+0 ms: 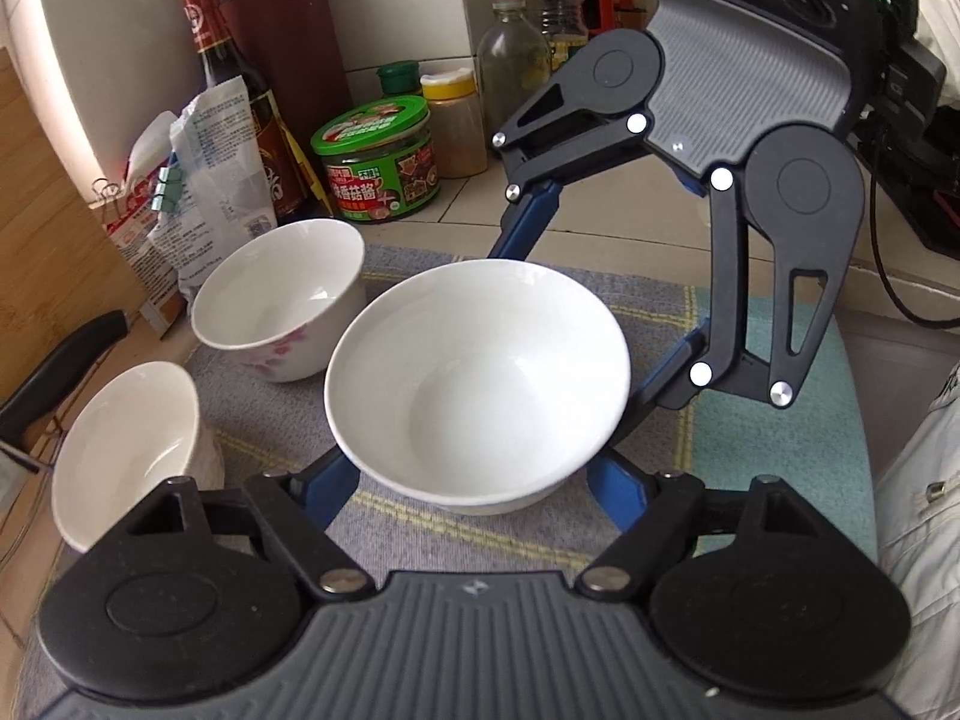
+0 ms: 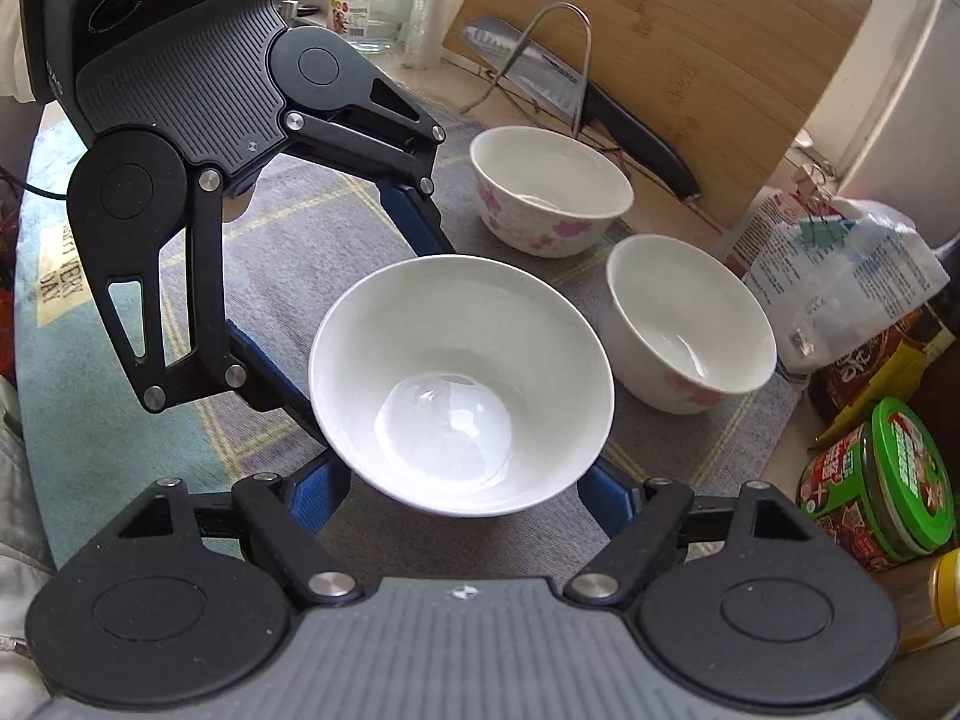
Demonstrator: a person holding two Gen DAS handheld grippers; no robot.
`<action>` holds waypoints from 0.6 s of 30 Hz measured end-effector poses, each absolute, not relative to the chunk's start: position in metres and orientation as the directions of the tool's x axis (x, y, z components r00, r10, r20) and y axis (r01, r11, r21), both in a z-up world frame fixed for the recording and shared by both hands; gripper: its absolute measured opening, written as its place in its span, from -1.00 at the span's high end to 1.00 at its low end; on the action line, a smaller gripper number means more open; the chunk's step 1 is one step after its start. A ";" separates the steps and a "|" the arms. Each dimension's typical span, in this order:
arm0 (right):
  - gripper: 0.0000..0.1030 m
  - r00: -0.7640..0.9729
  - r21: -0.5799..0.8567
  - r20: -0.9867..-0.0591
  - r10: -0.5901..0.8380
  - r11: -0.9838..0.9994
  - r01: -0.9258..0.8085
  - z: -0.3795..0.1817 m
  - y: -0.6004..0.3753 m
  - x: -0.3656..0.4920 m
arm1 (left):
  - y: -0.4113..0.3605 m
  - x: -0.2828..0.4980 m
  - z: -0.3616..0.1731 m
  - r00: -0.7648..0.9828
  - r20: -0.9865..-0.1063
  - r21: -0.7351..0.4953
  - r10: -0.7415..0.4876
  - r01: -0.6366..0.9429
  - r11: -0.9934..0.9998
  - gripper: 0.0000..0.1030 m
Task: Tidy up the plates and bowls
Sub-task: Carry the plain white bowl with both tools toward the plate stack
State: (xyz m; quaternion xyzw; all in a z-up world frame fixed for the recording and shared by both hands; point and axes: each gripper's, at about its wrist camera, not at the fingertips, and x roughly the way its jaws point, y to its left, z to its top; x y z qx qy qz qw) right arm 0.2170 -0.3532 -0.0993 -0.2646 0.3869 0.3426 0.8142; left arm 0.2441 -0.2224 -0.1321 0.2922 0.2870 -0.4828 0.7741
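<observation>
Your left claw [image 1: 474, 474] and right claw [image 2: 462, 480] both grip the plain white ceramic bowl [image 1: 477, 384], upright between them over the grey striped mat [image 1: 420, 534]. Leftward, two white flower-printed bowls [image 1: 279, 300] [image 1: 126, 450] stand just beside it. Open mat lies rightward, before the counter's [image 1: 600, 210] clutter.

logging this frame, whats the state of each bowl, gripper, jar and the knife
plain bowl: upright, empty, gripped from both sides
left gripper: shut on plain bowl
right gripper: shut on plain bowl
flowered bowls: upright, empty, apart on the mat
green jar: lid on, upright
knife: resting against the cutting board
</observation>
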 end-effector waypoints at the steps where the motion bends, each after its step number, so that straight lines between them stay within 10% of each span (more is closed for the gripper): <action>1: -0.67 0.468 -0.170 -0.809 0.355 0.622 -0.764 -0.097 -0.349 0.214 | -0.218 0.241 -0.130 0.374 -0.726 0.177 -0.577 0.913 0.368 -0.60; 18: -0.67 0.406 -0.144 -0.803 0.437 0.519 -0.842 -0.084 -0.260 0.207 | -0.130 0.210 -0.109 0.463 -0.736 0.202 -0.494 0.847 0.492 -0.60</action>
